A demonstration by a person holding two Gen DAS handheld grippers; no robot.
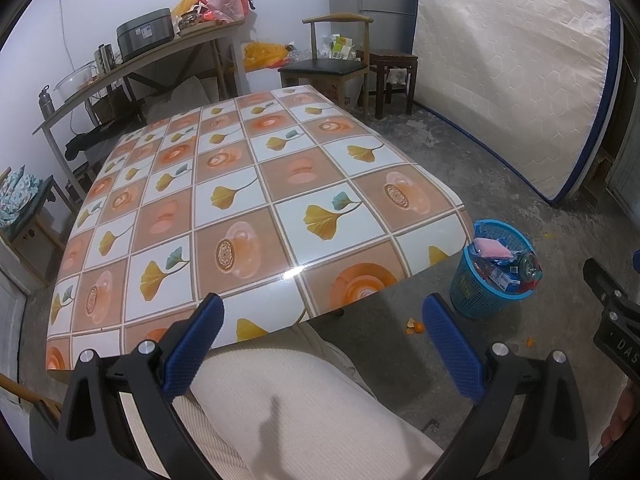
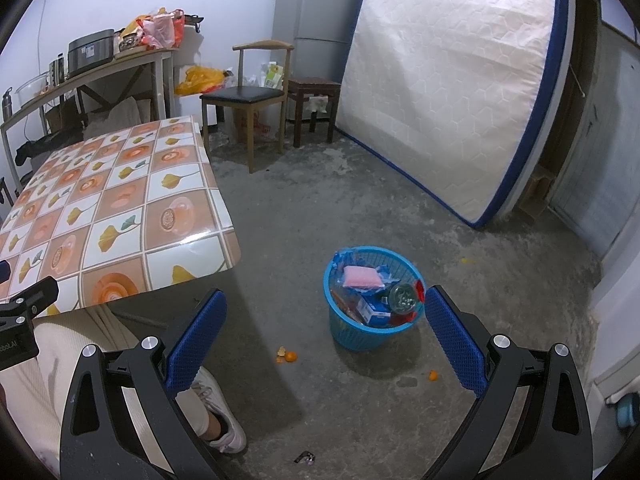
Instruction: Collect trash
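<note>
A blue plastic basket (image 2: 372, 332) stands on the concrete floor to the right of the table, also seen as the blue basket (image 1: 486, 300) in the left wrist view. It holds a pink sponge (image 2: 362, 277), a clear bottle (image 2: 402, 298) and blue cartons. Orange peel (image 2: 287, 355) lies on the floor near it, with another scrap (image 2: 432, 376) further right. My right gripper (image 2: 326, 302) is open and empty, held above the floor near the basket. My left gripper (image 1: 322, 308) is open and empty over the person's lap at the table's front edge.
The table (image 1: 240, 200) has a glossy flower-patterned cloth. A seated person's cream trouser leg (image 1: 304, 412) and white shoe (image 2: 224, 432) are below me. A mattress (image 2: 452, 80), chair (image 2: 244, 100), stool (image 2: 314, 108) and fridge (image 2: 316, 8) stand at the back. A small dark scrap (image 2: 305, 457) lies on the floor.
</note>
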